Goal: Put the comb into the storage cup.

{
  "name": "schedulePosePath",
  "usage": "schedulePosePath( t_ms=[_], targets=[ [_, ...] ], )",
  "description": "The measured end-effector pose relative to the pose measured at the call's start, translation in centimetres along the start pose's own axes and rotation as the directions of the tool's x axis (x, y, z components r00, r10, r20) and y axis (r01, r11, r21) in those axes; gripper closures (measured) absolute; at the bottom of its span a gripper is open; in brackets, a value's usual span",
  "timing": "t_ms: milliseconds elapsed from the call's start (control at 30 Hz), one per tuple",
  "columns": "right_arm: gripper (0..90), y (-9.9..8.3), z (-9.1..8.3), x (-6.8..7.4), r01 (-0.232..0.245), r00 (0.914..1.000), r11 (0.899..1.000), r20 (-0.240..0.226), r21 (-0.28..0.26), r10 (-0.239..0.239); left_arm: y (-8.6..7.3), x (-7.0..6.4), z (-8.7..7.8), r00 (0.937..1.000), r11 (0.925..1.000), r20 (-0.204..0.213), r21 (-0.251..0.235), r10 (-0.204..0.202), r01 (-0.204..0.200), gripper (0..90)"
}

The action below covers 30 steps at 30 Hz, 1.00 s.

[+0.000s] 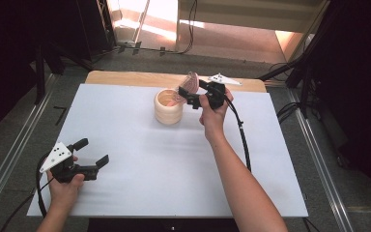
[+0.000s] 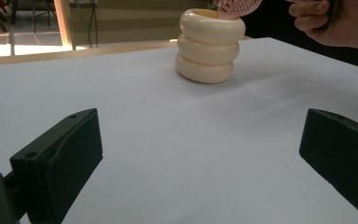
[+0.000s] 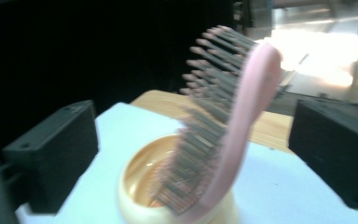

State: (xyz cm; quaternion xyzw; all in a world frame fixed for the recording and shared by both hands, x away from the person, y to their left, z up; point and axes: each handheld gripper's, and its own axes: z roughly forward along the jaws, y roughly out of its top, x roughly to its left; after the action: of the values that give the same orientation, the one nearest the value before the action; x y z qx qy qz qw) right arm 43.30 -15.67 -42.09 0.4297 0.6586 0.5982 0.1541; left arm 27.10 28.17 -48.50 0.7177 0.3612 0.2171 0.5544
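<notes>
The right tool [image 1: 189, 99] stands wide open beside the hairbrush [image 3: 223, 130], which rests upright in the cup [image 1: 168, 107] — apparently just stowed; the left tool [image 1: 92, 153] idles open, empty, near-left on the worktop [image 1: 149, 159].

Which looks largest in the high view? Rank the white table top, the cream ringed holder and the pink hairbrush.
1. White table top, by far.
2. Cream ringed holder.
3. Pink hairbrush, though part of it sits inside the holder, so this is unsure.

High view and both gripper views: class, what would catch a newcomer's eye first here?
A pink hairbrush stands tilted in a cream ringed cup near the far edge of the white table. The right tongs hang open beside it, while the left tongs rest open at the near left corner.
</notes>
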Motion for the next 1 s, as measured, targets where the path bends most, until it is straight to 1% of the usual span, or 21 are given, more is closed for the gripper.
schedulePosePath(
  t_ms=[33, 100, 133, 200, 267, 400, 633, 733, 800, 1000],
  targets=[
    [0.0, 0.0, -0.2, 0.2, 0.009, 0.9999, 1.000, 0.009, 0.005, -0.009, 0.0, 0.0, 0.0, 1.0000, 1.0000, -0.001, 0.000, 0.000, 0.000, 0.0],
    [0.0, 0.0, -0.5, 0.5, 0.036, 0.9993, 0.999, 0.007, 0.016, -0.037, 0.0, 0.0, 0.0, 1.0000, 1.0000, -0.001, -0.001, 0.000, 0.000, 0.0],
    [0.0, 0.0, -0.7, 0.6, 0.049, 0.9986, 0.999, 0.017, 0.017, -0.050, 0.0, 0.0, 0.0, 1.0000, 1.0000, -0.001, 0.000, 0.000, 0.000, 0.0],
    [0.0, -0.1, -1.0, 0.9, 0.062, 0.9977, 0.998, 0.027, 0.018, -0.062, 0.0, 0.0, 0.0, 1.0000, 1.0000, -0.002, 0.001, 0.002, -0.002, 0.0],
    [0.0, -0.1, -1.3, 0.9, 0.064, 0.9974, 0.998, 0.032, 0.022, -0.064, 0.0, 0.0, 0.0, 1.0000, 1.0000, -0.003, -0.001, 0.003, -0.003, 0.0],
    [0.0, -0.4, -2.1, 1.0, 0.083, 0.9959, 0.996, 0.032, 0.026, -0.084, 0.0, -0.1, 0.0, 1.0000, 1.0000, -0.002, -0.001, 0.003, -0.003, 0.0],
    [0.0, -1.0, -3.6, 0.8, 0.101, 0.9940, 0.995, 0.041, 0.020, -0.102, 0.0, -0.1, 0.0, 1.0000, 1.0000, 0.000, 0.000, 0.005, -0.005, 0.0],
    [0.0, -1.3, -4.3, 0.8, 0.121, 0.9916, 0.993, 0.045, 0.019, -0.121, 0.0, -0.1, 0.1, 1.0000, 1.0000, -0.004, 0.004, 0.007, -0.007, 0.0],
    [0.0, -1.4, -4.8, 0.8, 0.119, 0.9919, 0.993, 0.045, 0.012, -0.119, 0.0, -0.1, 0.1, 1.0000, 1.0000, -0.005, 0.003, 0.007, -0.007, 0.0],
    [0.0, -1.8, -6.0, 0.9, 0.140, 0.9893, 0.990, 0.039, 0.007, -0.140, 0.0, -0.2, 0.1, 0.9999, 1.0000, -0.005, 0.004, 0.009, -0.009, 0.0]
  ],
)
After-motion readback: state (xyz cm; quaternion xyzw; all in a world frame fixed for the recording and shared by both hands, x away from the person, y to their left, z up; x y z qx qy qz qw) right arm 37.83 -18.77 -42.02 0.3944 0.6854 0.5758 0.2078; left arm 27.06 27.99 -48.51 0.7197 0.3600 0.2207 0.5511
